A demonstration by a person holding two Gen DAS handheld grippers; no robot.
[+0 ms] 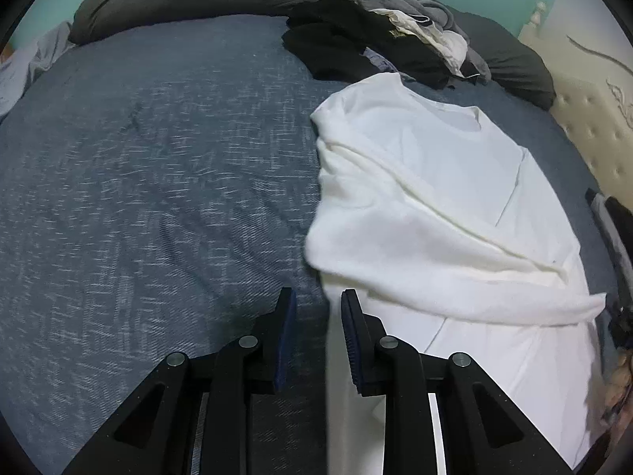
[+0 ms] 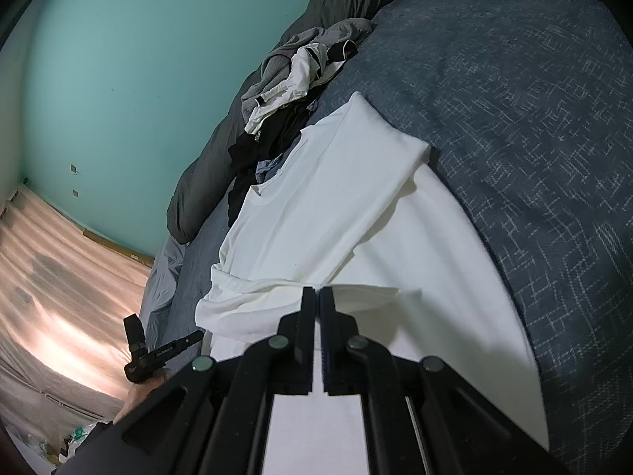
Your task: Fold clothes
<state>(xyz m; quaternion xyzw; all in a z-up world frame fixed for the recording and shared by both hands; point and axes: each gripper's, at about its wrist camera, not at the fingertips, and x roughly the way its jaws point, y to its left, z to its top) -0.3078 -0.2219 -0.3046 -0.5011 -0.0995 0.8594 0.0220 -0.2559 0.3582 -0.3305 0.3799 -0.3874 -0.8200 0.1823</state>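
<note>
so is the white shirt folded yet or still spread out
Partly folded. The white shirt lies on the bed with one side and a sleeve turned across its front; the lower part is still flat and unfolded.

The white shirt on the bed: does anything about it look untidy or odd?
Yes. The white shirt lies partly folded on the bed: one sleeve runs slanted across its body, bunched and wrinkled, not flat. Behind it, a pile of clothes lies unsorted and unfolded.
</note>
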